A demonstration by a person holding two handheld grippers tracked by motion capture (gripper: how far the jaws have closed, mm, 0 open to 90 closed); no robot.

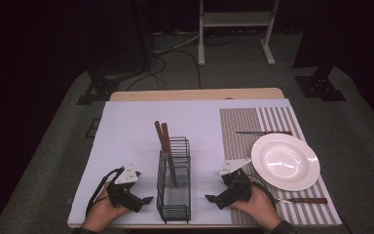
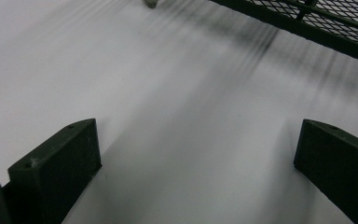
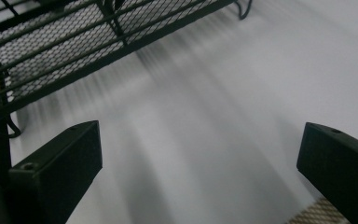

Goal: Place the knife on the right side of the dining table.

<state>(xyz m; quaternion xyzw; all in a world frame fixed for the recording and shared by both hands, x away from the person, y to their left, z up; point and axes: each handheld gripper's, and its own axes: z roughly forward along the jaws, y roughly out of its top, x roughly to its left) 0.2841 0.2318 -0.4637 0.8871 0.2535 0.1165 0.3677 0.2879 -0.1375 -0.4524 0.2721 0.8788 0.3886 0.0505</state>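
Upright — basket (image 1: 174, 187) lengthwise fore-aft

The worktop (image 1: 126, 131) is a small wooden table whose light wood edge shows along the far side, the rest covered by a white sheet. It stands on a grey carpeted floor (image 1: 360, 126). Around it the room is dark, with black curtains (image 1: 39, 34) closing off the back and both sides. Behind the worktop a white metal frame (image 1: 236, 22) rises on two legs, and loose cables (image 1: 175, 53) trail across the carpet near it. Black stand feet (image 1: 95, 90) (image 1: 319, 85) rest on the floor at the far left and far right.
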